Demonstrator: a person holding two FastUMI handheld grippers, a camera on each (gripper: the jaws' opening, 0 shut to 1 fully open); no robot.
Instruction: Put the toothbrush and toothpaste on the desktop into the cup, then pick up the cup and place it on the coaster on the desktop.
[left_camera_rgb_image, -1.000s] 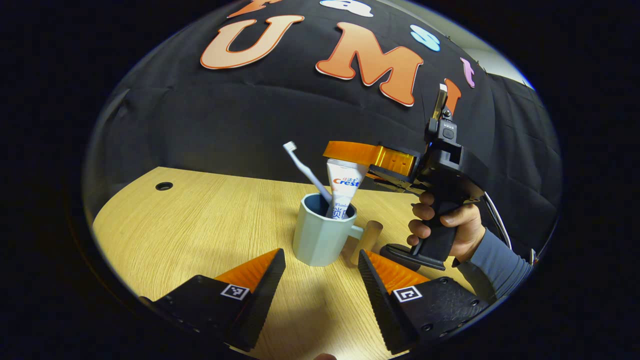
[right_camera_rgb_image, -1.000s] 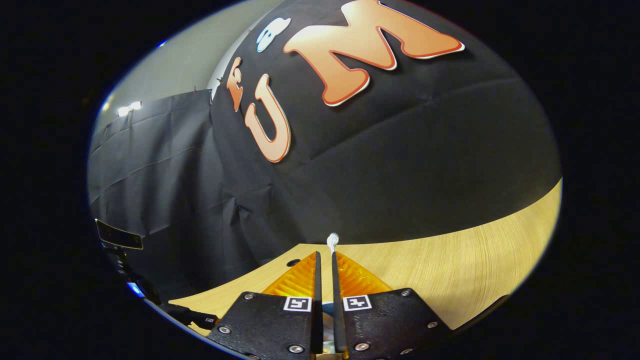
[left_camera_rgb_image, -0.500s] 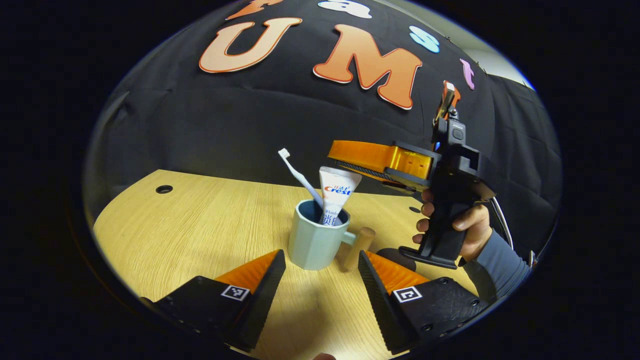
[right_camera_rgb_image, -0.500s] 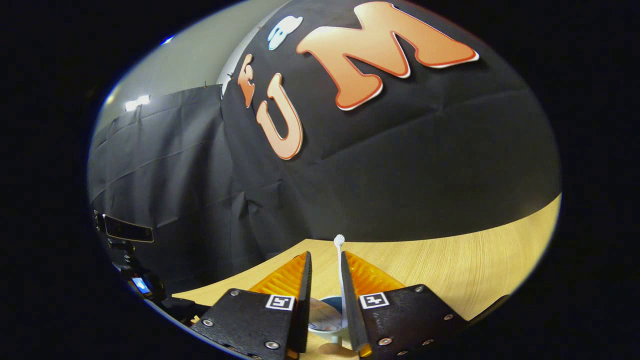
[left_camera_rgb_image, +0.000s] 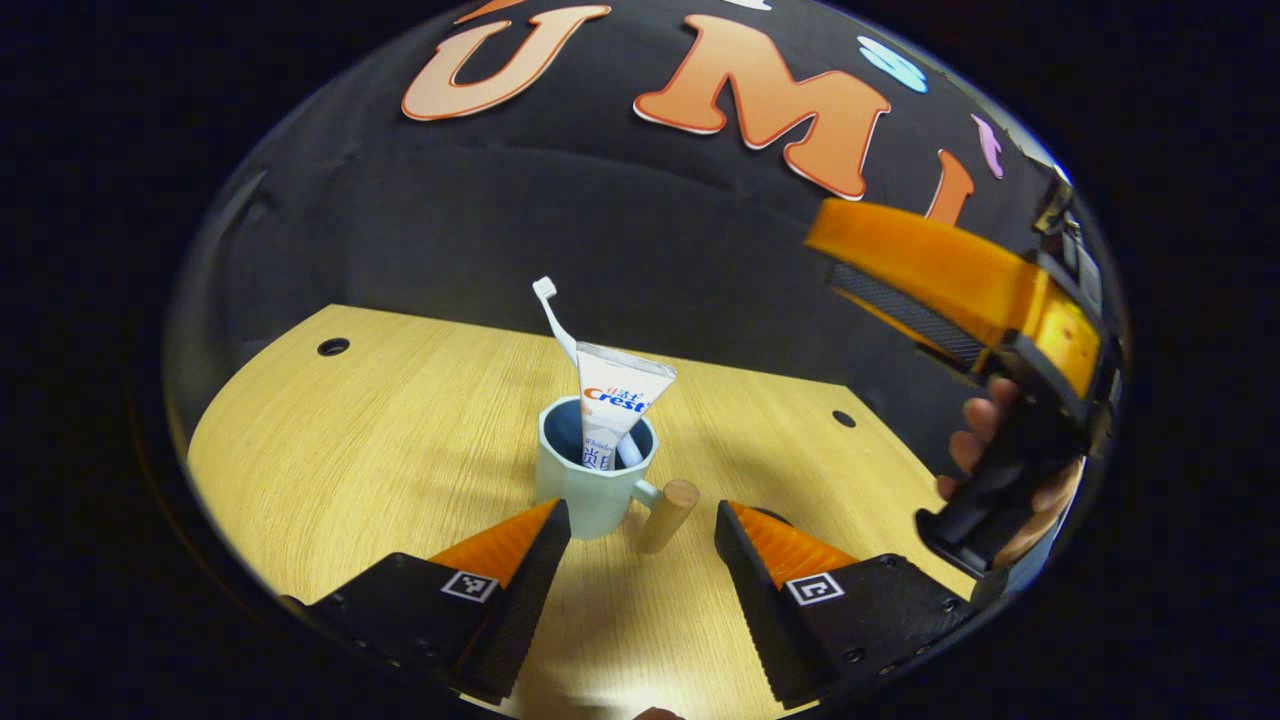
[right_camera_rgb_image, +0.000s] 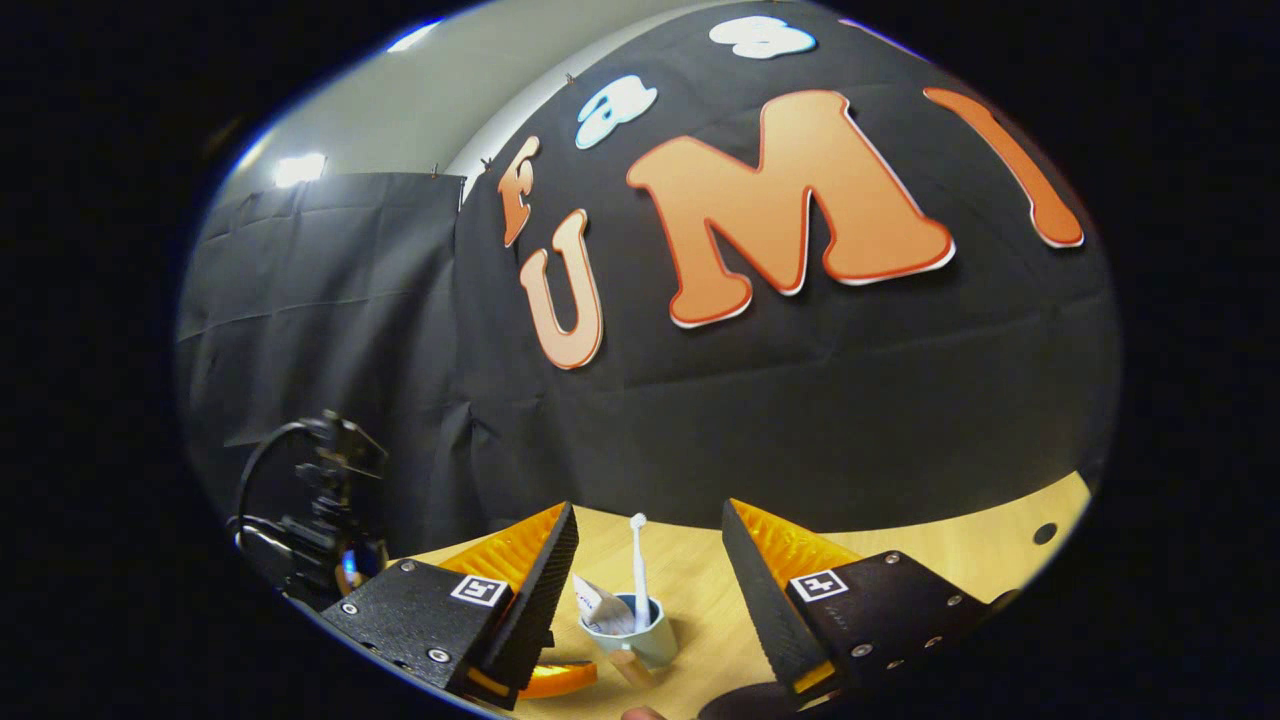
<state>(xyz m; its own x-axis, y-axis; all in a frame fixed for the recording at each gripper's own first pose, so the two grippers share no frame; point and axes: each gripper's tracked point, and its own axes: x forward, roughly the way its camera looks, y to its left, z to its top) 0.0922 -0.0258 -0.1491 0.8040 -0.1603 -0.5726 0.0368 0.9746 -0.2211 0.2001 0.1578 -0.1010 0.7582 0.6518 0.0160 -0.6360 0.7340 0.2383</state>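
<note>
1. One cup (left_camera_rgb_image: 592, 478) stands upright on the counter (left_camera_rgb_image: 400, 440), pale blue-green with a faceted wall; in the left gripper view it sits just ahead of the left gripper (left_camera_rgb_image: 640, 530), nearer the left-hand finger.
2. One toothbrush (left_camera_rgb_image: 556, 322) stands in the cup, leaning back, bristle head uppermost.
3. One toothpaste (left_camera_rgb_image: 612, 400) tube stands in the same cup, cap end down, flat crimped end up, just in front of the toothbrush.
4. One handle (left_camera_rgb_image: 666, 515) of pale wood juts from the cup's side toward the camera and to the right.
5. One dark, round, flat thing (right_camera_rgb_image: 745, 703) lies on the counter beside the cup; only its edge shows in the right gripper view, so I cannot tell whether it is the coaster.
6. Two grippers: the left gripper's jaws are wide apart, holding nothing. The right gripper (right_camera_rgb_image: 650, 590) hangs above the cup, jaws wide apart and empty; in the left gripper view a hand (left_camera_rgb_image: 1010, 480) holds it at the right edge.
7. The counter is light wood grain with two small dark round holes (left_camera_rgb_image: 333, 347).
8. Black cloth (left_camera_rgb_image: 560, 210) walls the booth behind; a pale wall (right_camera_rgb_image: 420, 110) shows above it in the right gripper view.
</note>
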